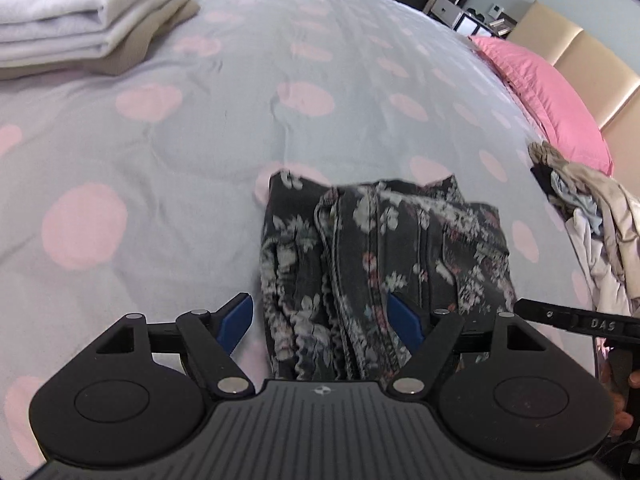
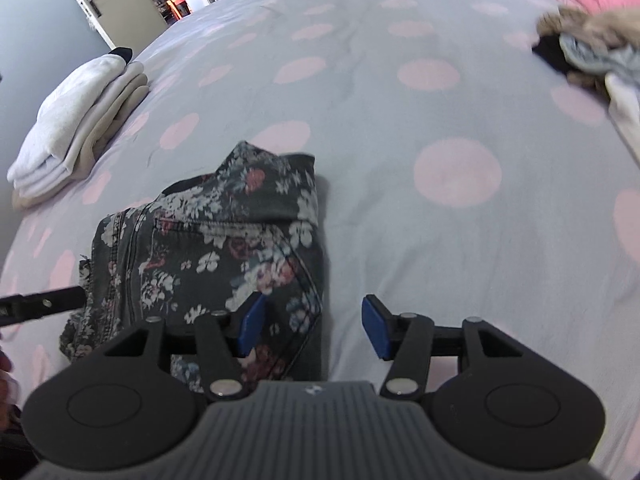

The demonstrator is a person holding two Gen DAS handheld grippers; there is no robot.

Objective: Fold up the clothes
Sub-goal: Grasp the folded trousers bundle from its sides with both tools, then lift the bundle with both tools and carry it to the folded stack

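The left gripper [image 1: 325,320] has its blue-padded fingers [image 1: 239,318] spread wide, straddling the near edge of the dark floral-print denim garment [image 1: 384,256] without pressing it. The right gripper [image 2: 314,330] also stands with its blue pads [image 2: 374,330] apart and nothing clamped: one pad sits over the garment's right edge, the other over bare cover. Both sets of jaws point downward at the cloth, a posture consistent with a release after a fold.

The garment lies as a compact folded bundle on the grey bedcover with pink dots [image 2: 400,208], directly ahead of both grippers. A stack of folded white and cream towels or clothes [image 1: 88,20] rests well apart at the far left, probably the destination pile. A loose heap of unfolded beige and white laundry [image 1: 600,216] lies to the right, beside a pink pillow [image 1: 540,88].
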